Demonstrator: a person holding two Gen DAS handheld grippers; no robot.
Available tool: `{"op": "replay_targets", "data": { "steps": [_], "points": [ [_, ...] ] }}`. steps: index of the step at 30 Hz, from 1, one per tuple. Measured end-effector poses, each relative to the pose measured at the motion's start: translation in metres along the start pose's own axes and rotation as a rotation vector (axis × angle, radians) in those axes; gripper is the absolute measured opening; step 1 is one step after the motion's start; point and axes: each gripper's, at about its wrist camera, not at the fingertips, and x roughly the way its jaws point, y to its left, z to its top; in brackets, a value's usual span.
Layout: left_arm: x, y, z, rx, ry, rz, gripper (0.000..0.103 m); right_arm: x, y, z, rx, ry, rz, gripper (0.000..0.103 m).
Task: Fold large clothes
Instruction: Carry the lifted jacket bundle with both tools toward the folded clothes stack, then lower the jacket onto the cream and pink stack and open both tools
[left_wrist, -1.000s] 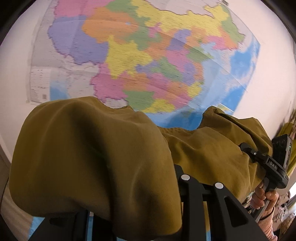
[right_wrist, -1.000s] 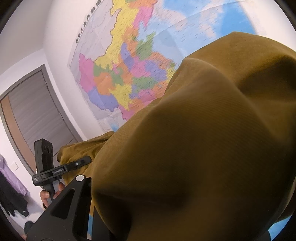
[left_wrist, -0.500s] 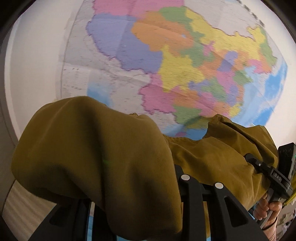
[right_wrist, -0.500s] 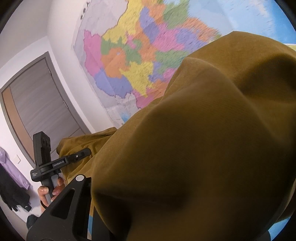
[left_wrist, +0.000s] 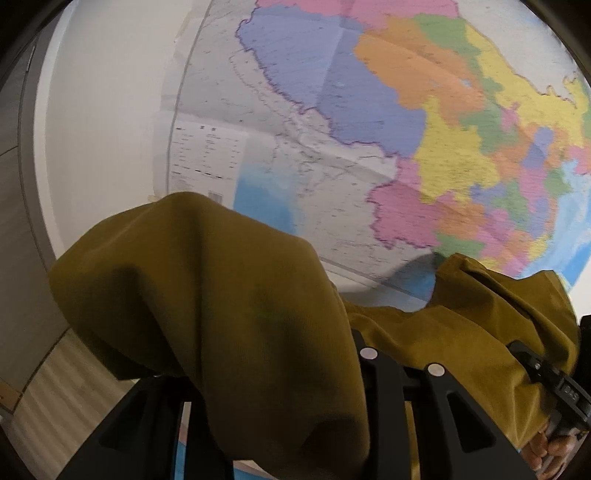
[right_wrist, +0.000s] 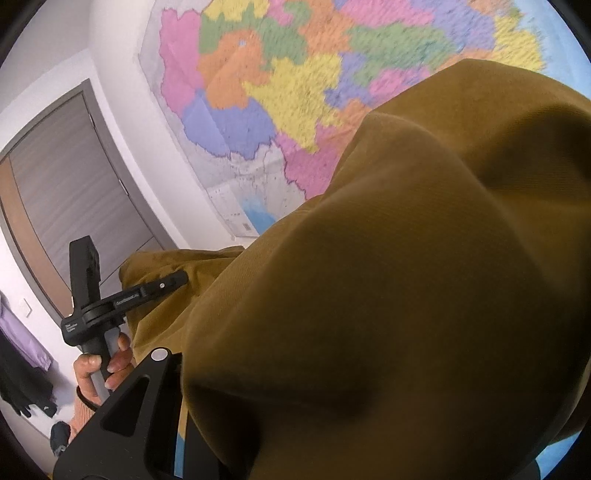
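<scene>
A large mustard-brown garment (left_wrist: 221, 314) hangs in the air, stretched between my two grippers in front of a wall map. In the left wrist view it is bunched over my left gripper (left_wrist: 266, 362), which is shut on it; only the black finger (left_wrist: 373, 373) shows beside the fold, the tips are covered. At the right edge my right gripper (left_wrist: 532, 360) bites into the far end. In the right wrist view the garment (right_wrist: 388, 295) buries my right gripper (right_wrist: 314, 369), also shut on it. My left gripper (right_wrist: 166, 283) clamps the other end, with a hand (right_wrist: 107, 365) on its handle.
A big coloured wall map (left_wrist: 406, 129) fills the wall straight ahead. A grey door (right_wrist: 74, 184) stands to the left of it. Purple and black clothes (right_wrist: 22, 350) hang at the far left. Pale wood floor (left_wrist: 55, 398) shows below left.
The left wrist view has swung left: the map slid right and bare wall and floor came in. The right wrist view shifted a little. Both grippers keep hold of the garment.
</scene>
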Motion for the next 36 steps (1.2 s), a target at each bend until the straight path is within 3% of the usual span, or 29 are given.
{"op": "replay_targets", "data": {
  "steps": [11,14,17,19,24,27,29,31,34,36],
  "points": [
    [0.041,0.045,0.015,-0.039,-0.069,0.064,0.026,-0.001,-0.001,-0.018,-0.04,-0.001,-0.005,0.029],
    [0.068,0.064,0.002,-0.074,-0.05,0.059,0.026,0.003,-0.01,-0.039,-0.077,0.026,-0.04,0.029],
    [0.109,0.088,-0.031,-0.112,0.017,0.103,0.028,0.01,-0.03,-0.07,-0.075,0.11,-0.064,0.031],
    [0.122,0.098,-0.048,-0.124,0.038,0.129,0.037,0.007,-0.043,-0.086,-0.062,0.155,-0.069,0.039],
    [0.123,0.109,-0.064,-0.13,0.049,0.125,0.049,-0.032,-0.072,-0.106,0.008,0.221,-0.014,0.064],
    [0.12,0.111,-0.069,-0.112,0.056,0.136,0.057,-0.063,-0.088,-0.119,0.044,0.259,0.007,0.064],
    [0.117,0.107,-0.074,-0.078,0.06,0.164,0.06,-0.091,-0.102,-0.131,0.081,0.269,0.03,0.069],
    [0.114,0.101,-0.079,-0.037,0.064,0.211,0.063,-0.12,-0.112,-0.14,0.111,0.269,0.042,0.083],
    [0.112,0.1,-0.083,-0.033,0.085,0.253,0.065,-0.172,-0.127,-0.153,0.1,0.241,0.049,0.082],
    [0.103,0.097,-0.087,-0.019,0.072,0.265,0.064,-0.211,-0.136,-0.158,0.064,0.22,0.004,0.072]
  ]
}}
